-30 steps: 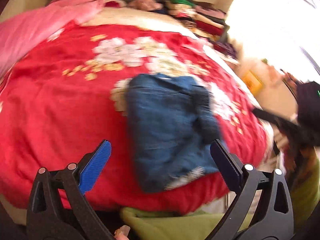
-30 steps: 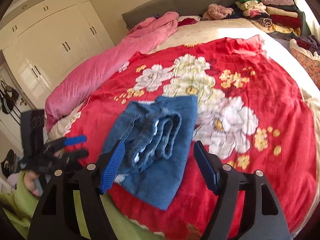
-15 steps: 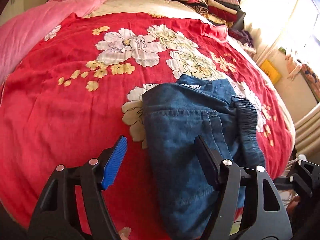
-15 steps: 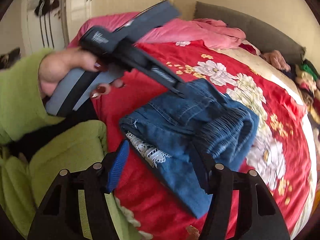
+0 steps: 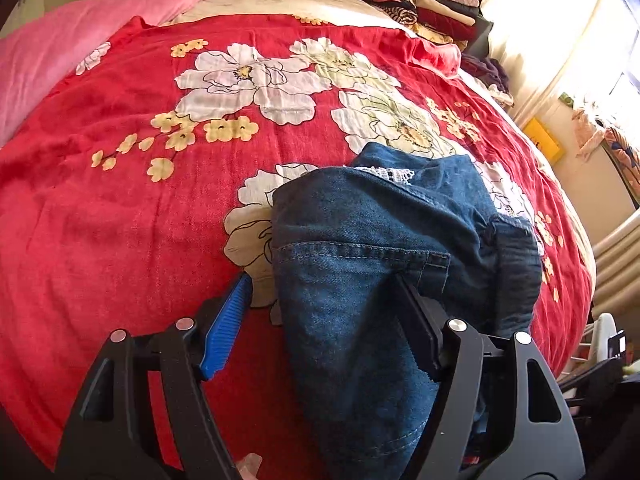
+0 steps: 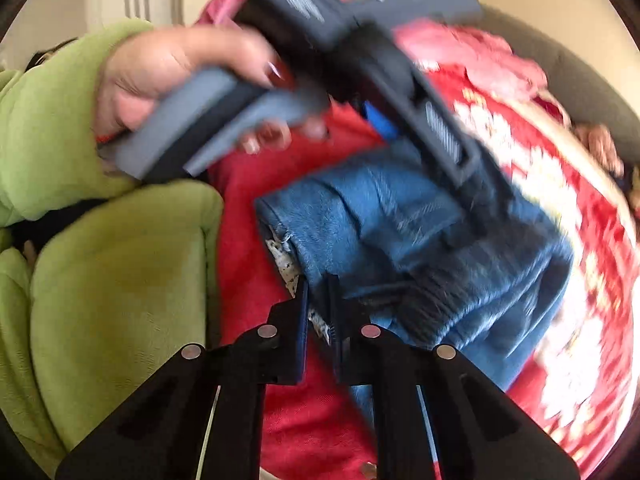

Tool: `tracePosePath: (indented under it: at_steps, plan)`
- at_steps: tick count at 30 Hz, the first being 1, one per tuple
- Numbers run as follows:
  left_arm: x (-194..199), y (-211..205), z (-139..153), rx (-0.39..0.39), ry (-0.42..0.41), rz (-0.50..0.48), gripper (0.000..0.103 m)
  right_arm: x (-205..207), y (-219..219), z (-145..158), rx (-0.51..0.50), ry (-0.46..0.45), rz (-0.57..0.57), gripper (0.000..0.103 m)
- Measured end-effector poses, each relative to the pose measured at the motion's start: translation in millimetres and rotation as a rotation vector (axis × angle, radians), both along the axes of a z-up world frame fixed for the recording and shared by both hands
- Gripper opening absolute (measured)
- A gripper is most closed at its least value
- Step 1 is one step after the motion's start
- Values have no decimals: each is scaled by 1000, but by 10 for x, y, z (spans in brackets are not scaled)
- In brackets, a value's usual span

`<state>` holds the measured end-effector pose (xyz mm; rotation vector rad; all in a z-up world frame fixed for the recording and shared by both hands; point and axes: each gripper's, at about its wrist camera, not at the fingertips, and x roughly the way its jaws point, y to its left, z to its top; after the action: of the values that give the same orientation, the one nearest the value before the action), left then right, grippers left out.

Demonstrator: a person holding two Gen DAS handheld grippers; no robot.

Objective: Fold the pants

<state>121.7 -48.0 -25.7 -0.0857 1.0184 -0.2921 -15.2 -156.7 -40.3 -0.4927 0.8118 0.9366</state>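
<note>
The right gripper (image 6: 318, 292) is pinching its jaws tight on the near edge of the folded blue pants (image 6: 400, 220), right by the white lace trim, the pants lying on the red floral blanket (image 6: 304, 412). The left gripper (image 5: 324, 300) is straddling the pants' near portion, jaws spread partway, its dark finger (image 5: 416, 320) pressing into the denim while the blue finger (image 5: 228, 320) is sitting clear over the blanket. Only the right view is showing the hand (image 6: 160, 76) in a green sleeve; only the left view is showing the stacked clothes (image 5: 420, 4) far back.
</note>
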Motion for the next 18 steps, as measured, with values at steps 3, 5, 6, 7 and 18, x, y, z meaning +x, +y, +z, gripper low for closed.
tracePosePath:
  at_steps: [3,5,6,7,18]
  plan:
    - [-44,-16,20,8,-22,-3,64,-24,13,30,6,-4,-25,12]
    - [-78,-22,52,12,-44,-9,64,-9,-9,105,23,20,-41,13]
    - [-93,-24,66,12,-54,-13,64,22,-37,153,41,36,-54,14]
    - [-106,-23,78,12,-61,-16,64,43,-77,208,65,51,-71,17]
    - [-257,-18,241,22,-127,-36,70,250,-524,706,231,26,-297,59]
